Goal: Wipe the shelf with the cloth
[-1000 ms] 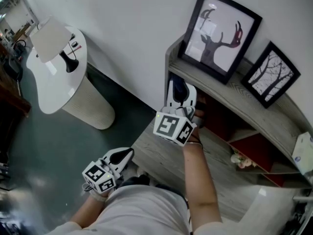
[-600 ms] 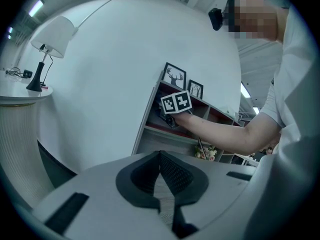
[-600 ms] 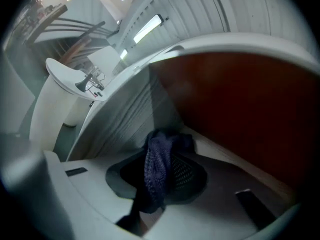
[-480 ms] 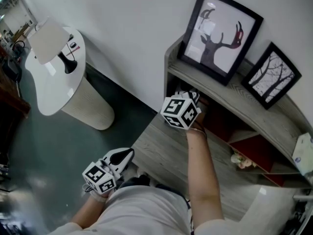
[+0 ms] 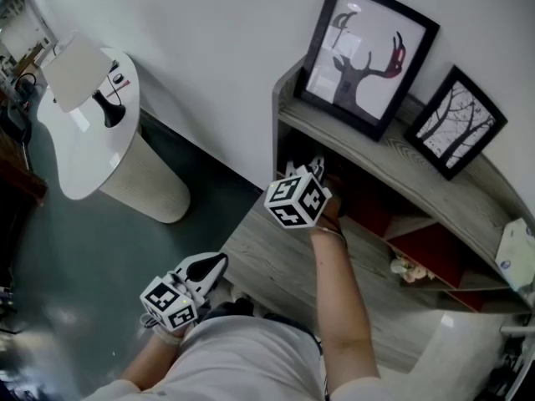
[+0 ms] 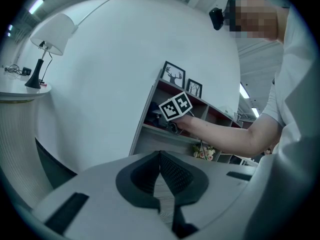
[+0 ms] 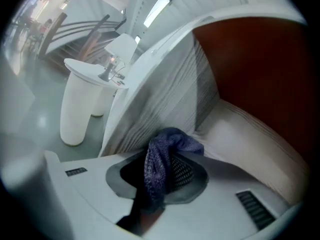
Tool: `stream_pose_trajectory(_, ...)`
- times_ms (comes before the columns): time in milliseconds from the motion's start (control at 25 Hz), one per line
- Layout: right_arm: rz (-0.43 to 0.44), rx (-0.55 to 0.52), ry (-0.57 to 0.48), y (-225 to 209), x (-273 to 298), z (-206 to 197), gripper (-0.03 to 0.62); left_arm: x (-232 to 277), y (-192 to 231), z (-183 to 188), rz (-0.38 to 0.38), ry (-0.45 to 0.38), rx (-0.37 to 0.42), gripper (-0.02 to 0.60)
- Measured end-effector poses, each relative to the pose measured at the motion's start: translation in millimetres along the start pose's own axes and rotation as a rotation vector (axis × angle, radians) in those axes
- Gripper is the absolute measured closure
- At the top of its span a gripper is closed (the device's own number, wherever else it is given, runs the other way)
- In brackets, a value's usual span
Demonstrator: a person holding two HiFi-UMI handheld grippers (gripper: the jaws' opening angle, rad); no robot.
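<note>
Only its own view shows the right gripper (image 7: 170, 145) clamping the cloth (image 7: 157, 170)

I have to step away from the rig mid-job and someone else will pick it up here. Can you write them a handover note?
Left gripper: shut, empty, held low, away from the shelf.
Right gripper: shut on the dark blue cloth, inside the shelf's leftmost compartment, near its red back panel.
Done: cloth gripped and brought to the shelf.
Left: wipe the boards; whether the cloth touches wood yet can't be told.
</note>
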State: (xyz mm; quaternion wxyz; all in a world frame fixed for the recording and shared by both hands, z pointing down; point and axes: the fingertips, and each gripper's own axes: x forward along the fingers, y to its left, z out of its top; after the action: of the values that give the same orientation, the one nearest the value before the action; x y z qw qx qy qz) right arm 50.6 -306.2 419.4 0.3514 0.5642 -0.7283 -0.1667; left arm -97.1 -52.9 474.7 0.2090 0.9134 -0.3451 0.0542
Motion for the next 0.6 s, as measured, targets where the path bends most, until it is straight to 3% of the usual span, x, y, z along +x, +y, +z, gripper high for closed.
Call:
stream_pose_trajectory(360, 0.069, -0.061, -0.004, 43.6, -28.6, -1.3, 0.511, 12.7, -11.7, 0.8, -0.063, 0.011, 0.008, 0.566)
stream_pose_trajectory(600, -0.075, -0.132, 0.047, 31.9, -51.0, -16.1, 0.51, 24.1, -20.1, 0.0, -0.117, 0.027, 0.016, 0.566)
